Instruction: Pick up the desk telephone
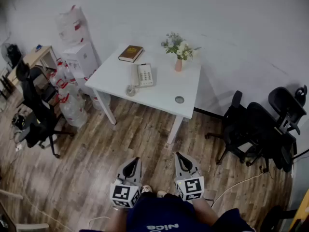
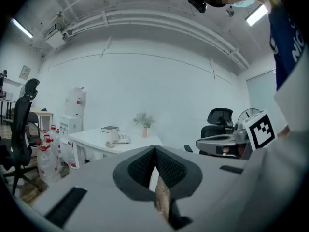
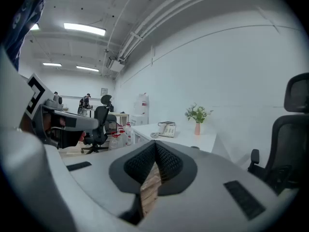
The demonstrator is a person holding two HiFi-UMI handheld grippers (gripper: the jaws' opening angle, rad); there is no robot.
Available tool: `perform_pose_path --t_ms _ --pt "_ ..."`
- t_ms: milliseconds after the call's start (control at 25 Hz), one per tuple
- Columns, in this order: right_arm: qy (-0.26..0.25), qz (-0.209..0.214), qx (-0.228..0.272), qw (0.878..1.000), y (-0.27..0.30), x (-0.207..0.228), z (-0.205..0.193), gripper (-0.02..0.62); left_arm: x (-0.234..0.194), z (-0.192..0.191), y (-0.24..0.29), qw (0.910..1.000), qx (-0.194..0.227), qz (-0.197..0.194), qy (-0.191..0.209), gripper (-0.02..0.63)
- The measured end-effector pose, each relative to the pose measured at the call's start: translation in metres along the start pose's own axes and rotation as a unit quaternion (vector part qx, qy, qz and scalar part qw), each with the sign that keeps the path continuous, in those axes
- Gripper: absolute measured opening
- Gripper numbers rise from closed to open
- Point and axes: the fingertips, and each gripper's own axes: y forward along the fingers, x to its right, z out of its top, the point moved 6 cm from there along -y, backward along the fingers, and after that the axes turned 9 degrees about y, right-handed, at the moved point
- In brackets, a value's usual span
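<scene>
I am holding my left tool (image 2: 154,150) and my right tool (image 3: 155,145) side by side close to my body, each with its jaws pressed together on nothing. The telephone (image 1: 143,75) is lying well ahead of both tools on the white table (image 1: 164,96), with a book (image 1: 131,53) and a vase of flowers (image 1: 178,58) sitting farther from the tools than it.

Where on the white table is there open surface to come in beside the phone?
Widest bare patch: the right half of the table, bordered by the telephone, the vase and the round grommet. A smaller strip lies left, between the book and the front-left corner. Tightest is the coiled cord at the front edge.
</scene>
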Motion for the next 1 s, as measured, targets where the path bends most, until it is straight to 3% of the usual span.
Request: perform_pose_path --t_ms 200,560,1000 --pt "-0.006 -0.008 0.005 1.000 0.012 -0.002 0.001 0.021 -0.013 0.005 0.005 0.9999 0.012 0.001 0.004 0.017" --pt "-0.002 -0.044 0.036 0.998 0.023 0.001 0.011 0.023 -0.063 -0.001 0.002 0.9989 0.014 0.045 0.000 0.017" --pt "0.023 -0.051 0.041 0.998 0.046 -0.012 0.000 0.023 -0.097 -0.004 0.012 0.9988 0.028 0.039 -0.005 0.017"
